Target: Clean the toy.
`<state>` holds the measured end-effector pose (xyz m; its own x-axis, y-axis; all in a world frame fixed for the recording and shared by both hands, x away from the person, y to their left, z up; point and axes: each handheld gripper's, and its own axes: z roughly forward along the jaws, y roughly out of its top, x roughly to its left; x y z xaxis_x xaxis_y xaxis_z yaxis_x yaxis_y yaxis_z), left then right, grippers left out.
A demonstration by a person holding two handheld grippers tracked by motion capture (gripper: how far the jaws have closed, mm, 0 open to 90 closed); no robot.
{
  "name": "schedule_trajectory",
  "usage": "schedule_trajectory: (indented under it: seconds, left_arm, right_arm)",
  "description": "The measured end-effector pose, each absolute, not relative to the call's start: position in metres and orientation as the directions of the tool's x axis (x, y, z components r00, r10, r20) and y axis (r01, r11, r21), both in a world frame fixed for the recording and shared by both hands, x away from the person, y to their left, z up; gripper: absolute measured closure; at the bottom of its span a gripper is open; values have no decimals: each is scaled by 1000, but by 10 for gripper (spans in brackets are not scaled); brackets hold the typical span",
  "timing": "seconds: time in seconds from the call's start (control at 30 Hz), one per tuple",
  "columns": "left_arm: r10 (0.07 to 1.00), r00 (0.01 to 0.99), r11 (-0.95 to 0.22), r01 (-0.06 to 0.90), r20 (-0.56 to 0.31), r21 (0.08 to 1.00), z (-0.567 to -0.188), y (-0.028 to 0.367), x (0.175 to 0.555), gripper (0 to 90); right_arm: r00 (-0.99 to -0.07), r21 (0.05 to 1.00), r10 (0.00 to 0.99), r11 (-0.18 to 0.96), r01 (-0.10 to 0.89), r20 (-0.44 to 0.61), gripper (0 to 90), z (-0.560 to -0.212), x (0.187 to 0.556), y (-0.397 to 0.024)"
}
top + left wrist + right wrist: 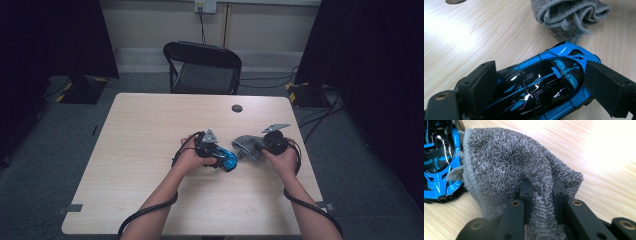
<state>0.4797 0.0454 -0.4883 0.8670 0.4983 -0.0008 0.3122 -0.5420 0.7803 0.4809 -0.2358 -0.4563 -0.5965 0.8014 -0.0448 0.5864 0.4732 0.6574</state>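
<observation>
A glossy blue and black toy car (541,85) lies on the wooden table (150,130), clamped across its body by my left gripper (539,90). In the high view the toy car (229,160) sits just right of the left gripper (215,152). A grey terry cloth (509,165) is bunched up, and a fold of it is pinched between the jaws of my right gripper (541,192). From above, the cloth (248,146) lies between the two hands, with the right gripper (267,144) at its right edge. The cloth (569,17) nearly touches the car's nose.
A black folding chair (202,67) stands behind the table's far edge. A dark round cable hole (237,108) sits in the tabletop near the back. Black curtains and cables flank the table on a grey carpet.
</observation>
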Motion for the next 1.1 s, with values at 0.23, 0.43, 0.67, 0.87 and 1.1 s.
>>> schedule_trajectory:
  seconds: [0.23,0.43,0.67,0.87,1.1]
  left_arm:
    - [500,866,-537,311,-1,784,-489,46,479,115]
    - [499,867,-539,313,-2,782,-488,44,479,115]
    - [499,867,-535,312,-5,785,-489,44,478,115]
    - [496,868,-539,313,-6,782,-488,43,479,115]
    - [496,868,-538,313,-6,783,-489,43,479,116]
  right_arm:
    - [-606,679,795,453,578,-15,759,-454,474,-244]
    - [-619,701,786,446,557,-8,760,-451,461,-253]
    - [-641,729,768,435,528,7,760,-442,450,-261]
    - [-691,749,722,444,492,26,760,-440,434,-262]
    - [-762,754,646,482,447,39,761,-440,409,-255]
